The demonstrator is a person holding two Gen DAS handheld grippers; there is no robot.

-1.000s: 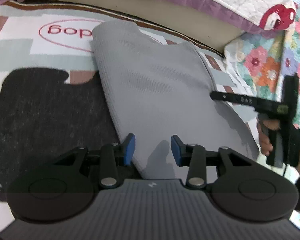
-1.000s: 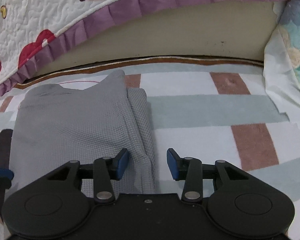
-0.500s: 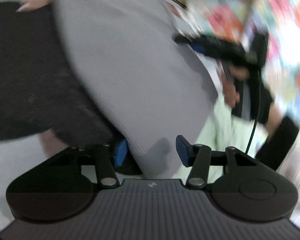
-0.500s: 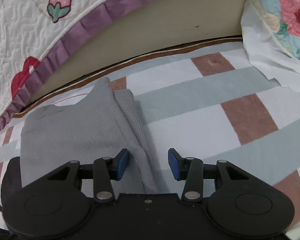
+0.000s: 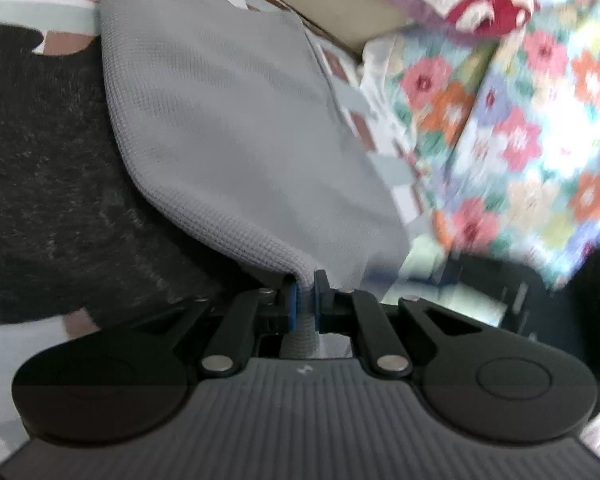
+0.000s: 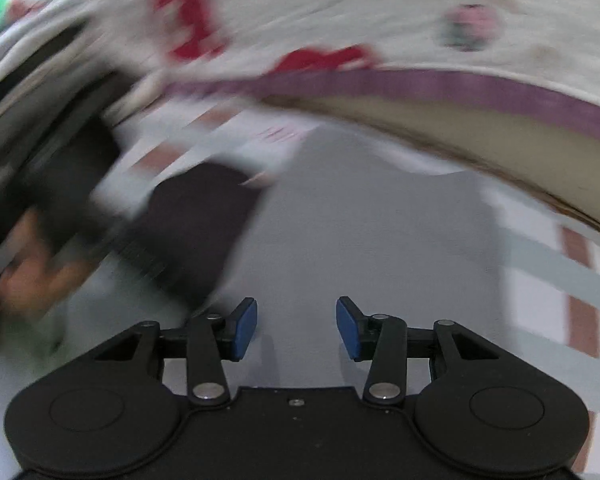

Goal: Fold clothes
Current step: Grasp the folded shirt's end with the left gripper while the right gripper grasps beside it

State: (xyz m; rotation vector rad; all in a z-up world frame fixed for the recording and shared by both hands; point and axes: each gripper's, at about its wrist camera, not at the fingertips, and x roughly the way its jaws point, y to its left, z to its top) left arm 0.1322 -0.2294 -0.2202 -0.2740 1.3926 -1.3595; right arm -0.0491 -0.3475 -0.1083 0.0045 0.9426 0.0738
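A folded grey waffle-knit garment lies on a striped blanket, stretching away from me. My left gripper is shut on the near corner of its hem, and the cloth rises into the blue pads. In the blurred right wrist view the same grey garment spreads below my right gripper, which stands open above it with nothing between its fingers. A black garment lies to the left of the grey one, partly under it.
A quilt with a purple frill hangs over a beige mattress side at the back. A floral cover lies to the right. A person's hand holding the other gripper shows blurred at the left of the right wrist view.
My left gripper has closed on the grey garment's near corner. My right gripper has swung left from the garment's right edge and now hangs over its middle, still open.
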